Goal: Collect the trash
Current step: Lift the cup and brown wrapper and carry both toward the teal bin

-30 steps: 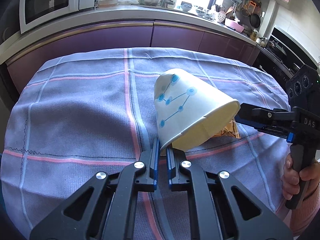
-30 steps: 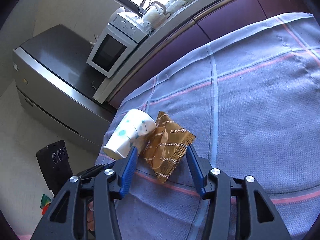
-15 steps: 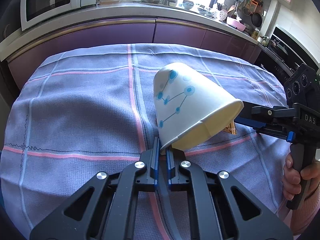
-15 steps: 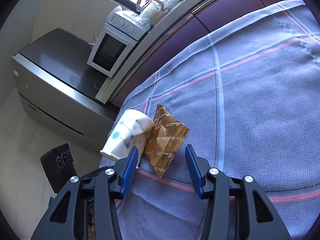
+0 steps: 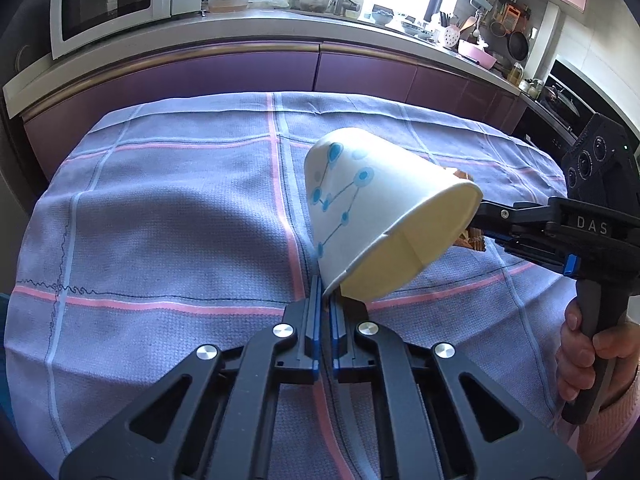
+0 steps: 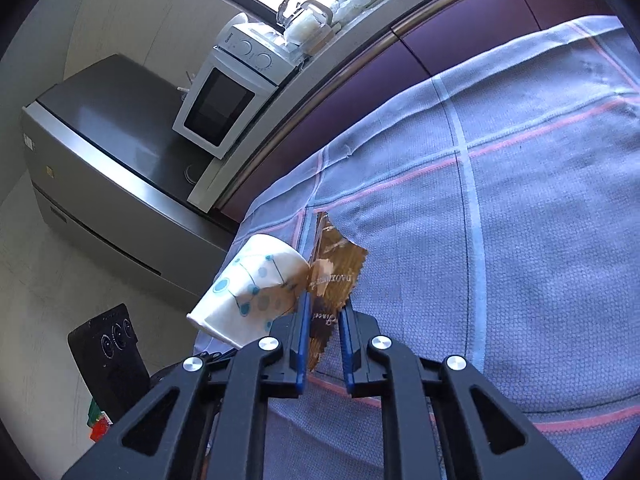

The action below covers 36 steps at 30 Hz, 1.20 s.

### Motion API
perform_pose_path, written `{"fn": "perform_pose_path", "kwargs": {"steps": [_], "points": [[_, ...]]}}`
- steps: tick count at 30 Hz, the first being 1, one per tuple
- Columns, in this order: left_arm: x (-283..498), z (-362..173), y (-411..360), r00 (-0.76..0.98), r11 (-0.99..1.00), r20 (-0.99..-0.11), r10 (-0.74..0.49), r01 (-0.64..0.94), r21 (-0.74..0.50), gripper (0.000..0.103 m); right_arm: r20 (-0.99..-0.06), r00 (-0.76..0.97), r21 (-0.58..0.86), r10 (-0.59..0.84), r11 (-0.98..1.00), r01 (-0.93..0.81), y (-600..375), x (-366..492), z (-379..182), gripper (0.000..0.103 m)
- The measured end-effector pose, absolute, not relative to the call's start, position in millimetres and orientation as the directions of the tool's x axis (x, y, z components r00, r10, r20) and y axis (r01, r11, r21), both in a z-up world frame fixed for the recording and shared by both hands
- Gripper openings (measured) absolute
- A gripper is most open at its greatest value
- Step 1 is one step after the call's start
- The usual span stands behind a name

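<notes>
My left gripper (image 5: 325,292) is shut on the rim of a white paper cup (image 5: 380,216) with blue dots, holding it tilted above the tablecloth with its mouth toward me. The cup also shows in the right wrist view (image 6: 256,284). My right gripper (image 6: 325,320) is shut on a gold-brown snack wrapper (image 6: 336,268), which stands crumpled between the fingers right beside the cup. In the left wrist view the right gripper (image 5: 492,220) reaches in from the right, and only an edge of the wrapper (image 5: 474,240) shows behind the cup.
A blue tablecloth (image 5: 160,220) with pink and white stripes covers the table. Purple cabinets (image 5: 248,68) and a counter with a microwave (image 5: 116,0) run behind it. A grey appliance (image 6: 112,152) stands to the left in the right wrist view.
My right gripper has closed on the wrapper, which was lying flat between its open fingers, and now crumples upright. The left gripper has raised the cup slightly.
</notes>
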<state>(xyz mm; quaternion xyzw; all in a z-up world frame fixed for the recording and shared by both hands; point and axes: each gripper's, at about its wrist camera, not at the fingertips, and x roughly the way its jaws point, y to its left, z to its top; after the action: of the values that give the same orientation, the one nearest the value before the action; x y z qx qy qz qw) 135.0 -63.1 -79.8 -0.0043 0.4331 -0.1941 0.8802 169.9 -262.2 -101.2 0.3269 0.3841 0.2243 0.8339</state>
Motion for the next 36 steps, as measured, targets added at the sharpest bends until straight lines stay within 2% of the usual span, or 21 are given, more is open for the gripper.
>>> {"fn": "perform_pose_path", "kwargs": {"steps": [4,16,36], "points": [[126,-70,-54,0.584,0.931,-0.740,-0.333,0.329,-0.160,0.004,-0.481,0.631,0.694,0.609,0.704,-0.151,-264,163,-88,0.004],[80,-35,4,0.676,0.958,-0.685,-0.273,0.257,-0.129,0.004,-0.449,0.642,0.643,0.621,0.724,-0.251,-244,142,-63,0.004],[16,-35,107,0.714,0.990,-0.686,-0.140,0.087,-0.112,0.004,-0.423,0.478,0.659,0.769,0.624,-0.421,-151,138,-56,0.004]]}}
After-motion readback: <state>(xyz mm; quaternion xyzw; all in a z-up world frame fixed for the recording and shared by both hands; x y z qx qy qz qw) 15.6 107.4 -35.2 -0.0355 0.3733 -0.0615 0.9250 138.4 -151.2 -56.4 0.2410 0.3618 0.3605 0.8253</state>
